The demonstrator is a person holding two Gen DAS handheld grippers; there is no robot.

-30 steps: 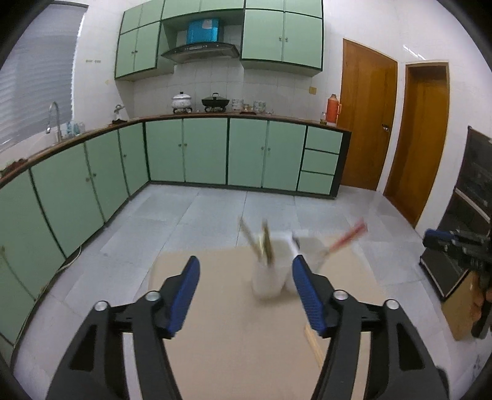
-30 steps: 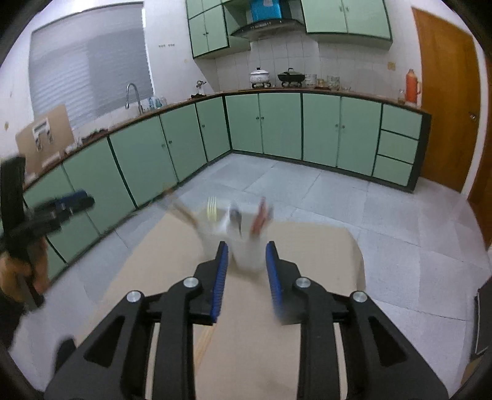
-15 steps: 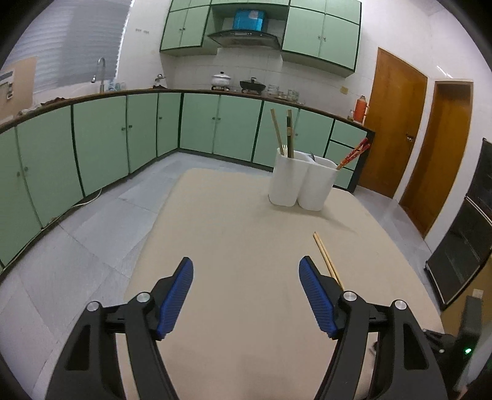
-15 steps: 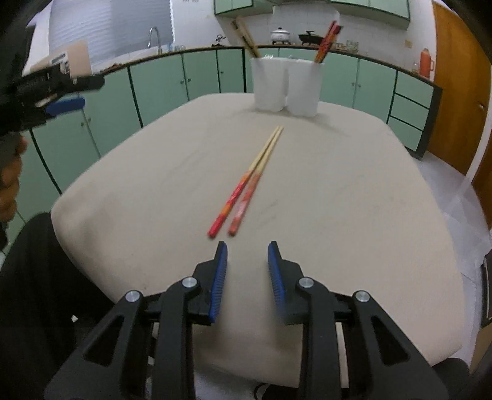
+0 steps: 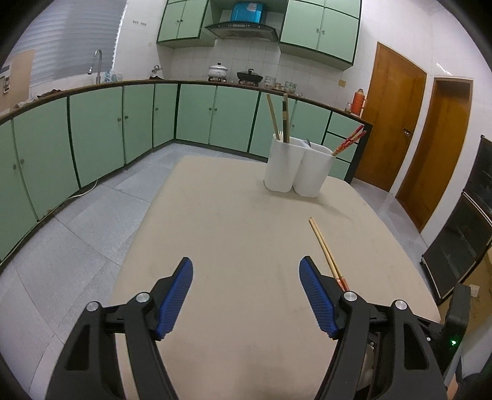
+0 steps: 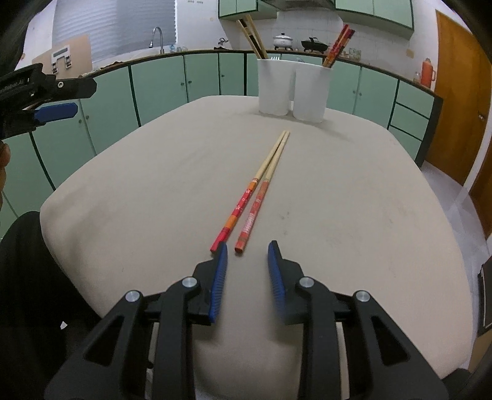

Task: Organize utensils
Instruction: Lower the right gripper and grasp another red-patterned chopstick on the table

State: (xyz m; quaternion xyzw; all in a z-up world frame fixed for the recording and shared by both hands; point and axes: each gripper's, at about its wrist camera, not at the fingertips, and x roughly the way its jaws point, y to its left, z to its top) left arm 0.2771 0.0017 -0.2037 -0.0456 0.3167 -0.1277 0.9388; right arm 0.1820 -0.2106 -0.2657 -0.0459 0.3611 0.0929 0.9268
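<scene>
1. Chopsticks (image 6: 256, 190) sit closer to my right gripper (image 6: 247, 250) than half a second ago: their red ends now lie just ahead of its fingertips, one end beside the left pad. The jaws have spread a little wider since then and hold nothing.
2. My left gripper (image 5: 246, 267) stays spread wide and empty above the table (image 5: 233, 234), and its view has barely shifted. The white utensil holder (image 5: 298, 167) stays toward the far end.
3. The loose pair lies flat on the beige tabletop, pale tips pointing at the holder (image 6: 293, 89), well apart from it. Wooden sticks stand in one cup and red chopsticks (image 6: 337, 46) lean out of the other.
4. Around the table I see green cabinets (image 5: 92, 129), a grey tiled floor (image 5: 77, 234), a range hood (image 5: 243, 27), pots on the counter and two wooden doors (image 5: 396, 123).
5. In the left view, the gripper's right finger hides the red ends of the pair (image 5: 326, 252). I cannot make out what else lies inside the cups.
</scene>
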